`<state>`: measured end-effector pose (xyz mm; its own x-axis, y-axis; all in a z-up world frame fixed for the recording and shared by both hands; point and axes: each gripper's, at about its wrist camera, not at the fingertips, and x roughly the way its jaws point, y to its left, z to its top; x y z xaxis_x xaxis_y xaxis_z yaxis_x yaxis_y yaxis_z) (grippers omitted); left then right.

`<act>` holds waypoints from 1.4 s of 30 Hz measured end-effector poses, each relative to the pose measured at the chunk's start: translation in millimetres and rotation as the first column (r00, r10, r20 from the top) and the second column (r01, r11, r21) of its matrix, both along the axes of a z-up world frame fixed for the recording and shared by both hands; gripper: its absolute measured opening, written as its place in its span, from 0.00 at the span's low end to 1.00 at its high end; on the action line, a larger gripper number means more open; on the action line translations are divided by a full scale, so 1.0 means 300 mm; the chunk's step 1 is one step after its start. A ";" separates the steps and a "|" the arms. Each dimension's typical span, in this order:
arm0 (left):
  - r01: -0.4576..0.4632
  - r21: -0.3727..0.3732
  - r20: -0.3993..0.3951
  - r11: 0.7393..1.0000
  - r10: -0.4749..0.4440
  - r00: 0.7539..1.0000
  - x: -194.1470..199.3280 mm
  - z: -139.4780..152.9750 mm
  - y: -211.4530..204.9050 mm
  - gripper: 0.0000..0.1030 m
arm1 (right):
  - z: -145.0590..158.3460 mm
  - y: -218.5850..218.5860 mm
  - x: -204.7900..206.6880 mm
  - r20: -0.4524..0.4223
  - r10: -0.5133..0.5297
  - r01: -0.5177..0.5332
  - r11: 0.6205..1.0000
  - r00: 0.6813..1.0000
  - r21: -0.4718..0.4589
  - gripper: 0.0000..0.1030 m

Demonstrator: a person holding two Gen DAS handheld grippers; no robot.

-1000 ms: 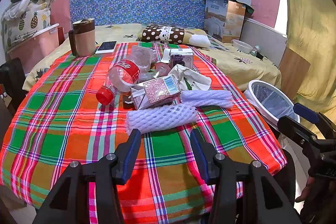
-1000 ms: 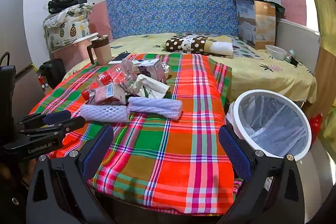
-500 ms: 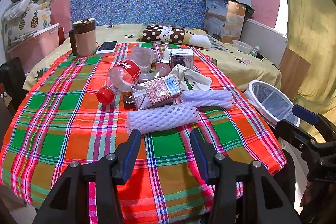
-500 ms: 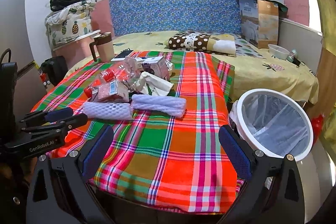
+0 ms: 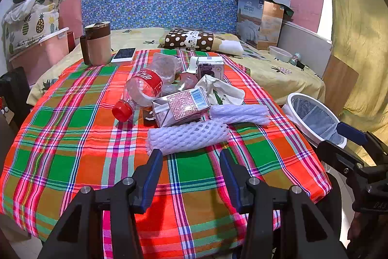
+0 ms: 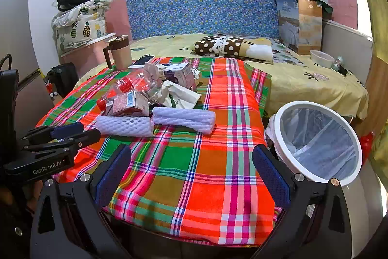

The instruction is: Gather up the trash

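Note:
A pile of trash lies mid-table on the plaid cloth: a white foam net sleeve nearest me, a second foam sleeve, a pink drink carton, a clear bottle with a red cap, a purple carton and a crumpled paper bag. My left gripper hangs open just short of the near foam sleeve, nothing between its fingers. My right gripper stands wide open over the table's near edge, empty. A white-rimmed bin with a clear liner stands right of the table.
A lidded mug and a phone sit at the table's far left corner. Behind is a bed with a dotted pillow and a cardboard box. A pink storage box stands at the left.

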<state>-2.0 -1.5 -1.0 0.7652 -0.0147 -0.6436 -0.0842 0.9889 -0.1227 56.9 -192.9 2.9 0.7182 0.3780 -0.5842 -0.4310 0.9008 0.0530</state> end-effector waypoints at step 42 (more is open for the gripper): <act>0.016 -0.023 -0.036 1.000 -0.017 0.999 0.083 -0.032 0.064 0.47 | -0.017 0.018 0.045 -0.039 0.037 -0.037 0.999 0.999 0.000 0.98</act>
<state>22.8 17.6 -10.5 0.7411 -0.0421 -0.6701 -0.0724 0.9872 -0.1420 70.5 -187.4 -2.2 0.6801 0.4034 -0.6122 -0.4618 0.8843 0.0696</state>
